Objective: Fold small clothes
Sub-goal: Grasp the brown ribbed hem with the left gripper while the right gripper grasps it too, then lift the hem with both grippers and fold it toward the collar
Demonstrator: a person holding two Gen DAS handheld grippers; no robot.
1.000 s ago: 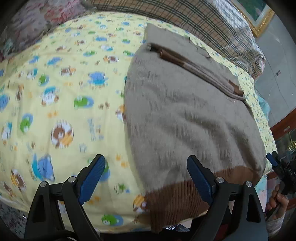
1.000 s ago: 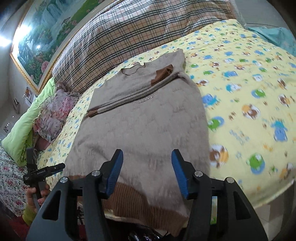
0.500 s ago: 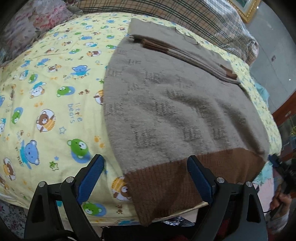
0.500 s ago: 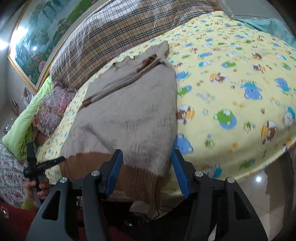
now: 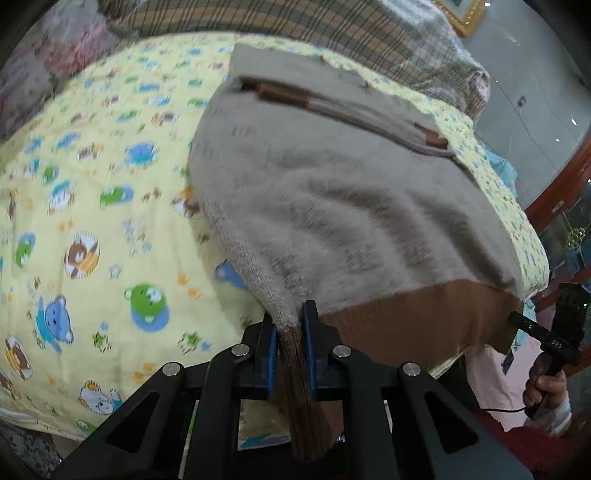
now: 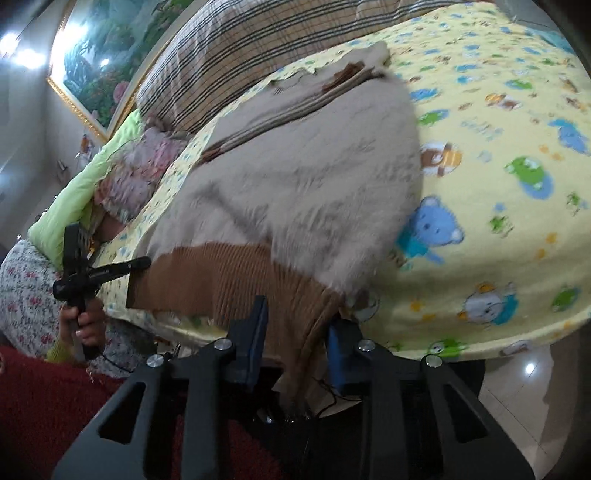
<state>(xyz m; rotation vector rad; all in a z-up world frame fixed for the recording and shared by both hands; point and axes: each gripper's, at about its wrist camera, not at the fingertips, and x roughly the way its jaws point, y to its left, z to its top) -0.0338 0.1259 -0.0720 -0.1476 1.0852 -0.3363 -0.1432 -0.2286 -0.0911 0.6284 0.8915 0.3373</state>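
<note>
Here a beige sweater (image 5: 332, 206) lies flat on the yellow cartoon-print blanket (image 5: 92, 192) of a bed, with its brown ribbed hem (image 5: 417, 325) hanging a little over the near edge of the bed and its neck towards the plaid pillow (image 5: 332, 33) at the far edge. The sleeves seem already laid across the chest, so the body is probably ready for a fold. The left gripper (image 5: 290, 350) is at one hem corner: its jaws are closing, nearly together, and the blue pads pinch a bunched strip of the brown rib between them — the knit rises into a small peak there. The right gripper (image 6: 295, 343) is at the other hem corner; its jaws are closing too, with a gap left, and the hem fabric hangs between them, touching the pad on the right, though a firm grip is not yet sure. Both corners are taken at the bed's near edge, I think, because the hem can then be carried evenly towards the neck.
</note>
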